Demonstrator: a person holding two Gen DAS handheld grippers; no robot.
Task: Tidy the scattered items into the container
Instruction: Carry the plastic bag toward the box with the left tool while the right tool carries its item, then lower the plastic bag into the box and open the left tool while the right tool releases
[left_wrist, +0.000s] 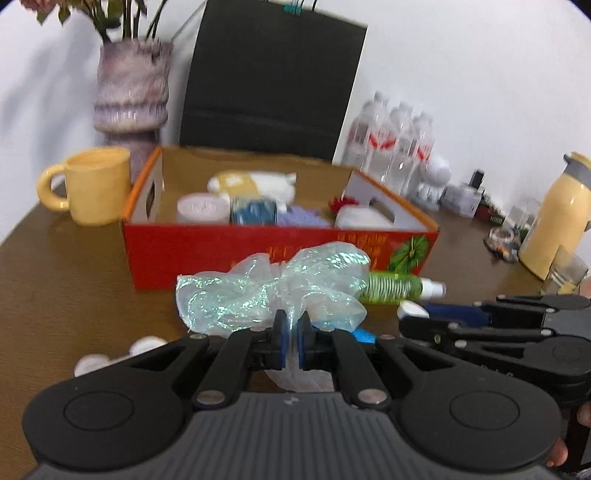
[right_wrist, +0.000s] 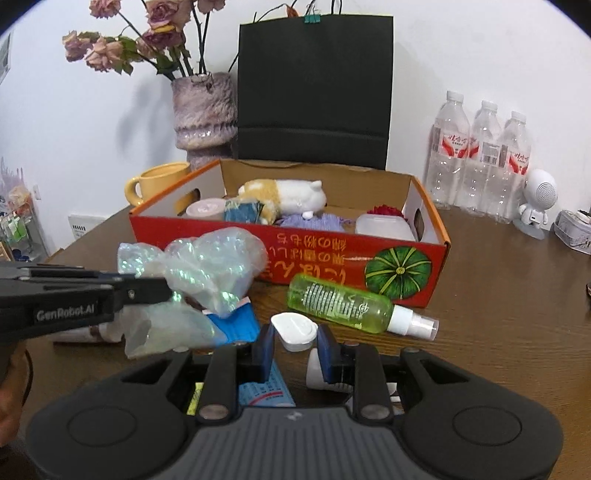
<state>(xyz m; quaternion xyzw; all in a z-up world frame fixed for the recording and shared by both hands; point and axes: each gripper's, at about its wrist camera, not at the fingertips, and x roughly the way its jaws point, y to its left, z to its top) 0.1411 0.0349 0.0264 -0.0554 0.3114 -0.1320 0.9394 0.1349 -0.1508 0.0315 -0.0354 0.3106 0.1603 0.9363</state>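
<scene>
Nearest us, our left gripper (left_wrist: 291, 341) has its blue fingers (left_wrist: 279, 341) pinched almost together on a fold of the iridescent plastic bag (left_wrist: 273, 291), so the crumpled film hangs free in front of the red cardboard box (left_wrist: 229, 254). We hold it by one fold, probably because a thin wad like this offers nothing firmer to grip. Our right gripper (right_wrist: 293, 350) has its fingers (right_wrist: 264, 349) closed about as far as the white cap-like piece (right_wrist: 294, 330) between them allows; whether they lift it off the tabletop (right_wrist: 498, 295) we cannot tell.

The box sits just beyond the bag and already holds a plush toy (right_wrist: 284, 195), a round tub (right_wrist: 205, 208) and other small things. The green spray bottle (right_wrist: 341, 304) lies on its side against the box front, not yet tidied.

The right view shows the blue card (right_wrist: 236, 325) under the bag; the left view mostly hides it. The left view alone shows the yellow kettle (left_wrist: 554, 218).
</scene>
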